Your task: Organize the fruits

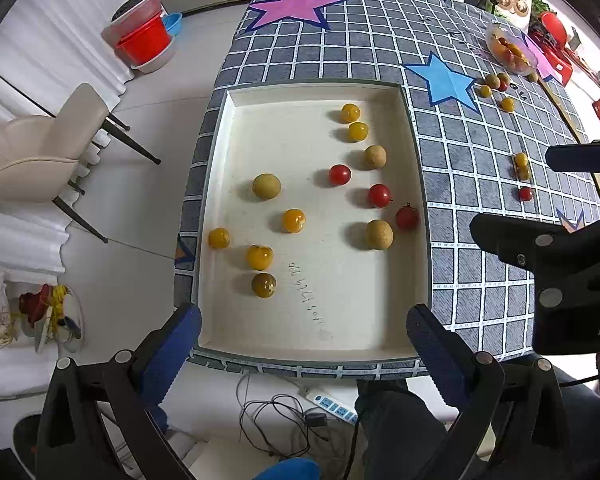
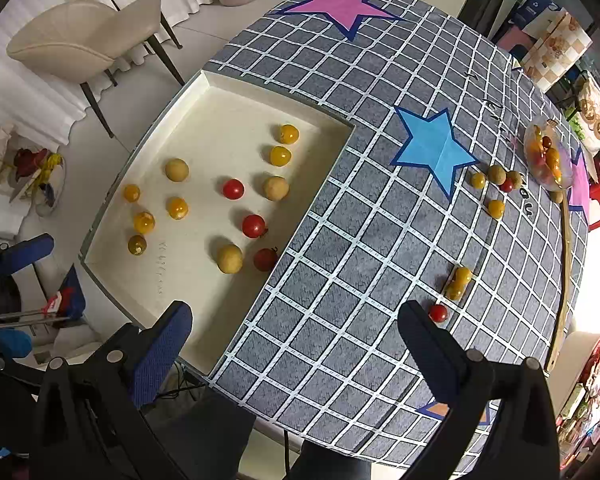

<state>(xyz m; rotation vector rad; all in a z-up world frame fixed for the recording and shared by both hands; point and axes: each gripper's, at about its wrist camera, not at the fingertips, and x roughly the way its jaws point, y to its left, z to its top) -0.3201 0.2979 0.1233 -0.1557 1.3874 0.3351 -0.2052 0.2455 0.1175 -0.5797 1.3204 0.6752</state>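
Checked surface [image 2: 380,240] carries loose tomatoes [image 2: 438,313], possibly longans; white tray [image 1: 220,184] beside. Left gripper [image 1: 304,330] and right gripper [image 2: 296,326] wide, empty.

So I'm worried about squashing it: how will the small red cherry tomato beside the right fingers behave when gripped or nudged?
The small red cherry tomato is round and glossy, so it will probably roll across the flat grey checked tablecloth if nudged. Its smooth skin may slip between the fingers. It looks thin-skinned, so squeeze gently.

Black two-finger left gripper [image 1: 303,334] with blue pads, spread wide, empty; matching right gripper [image 2: 296,328] likewise.
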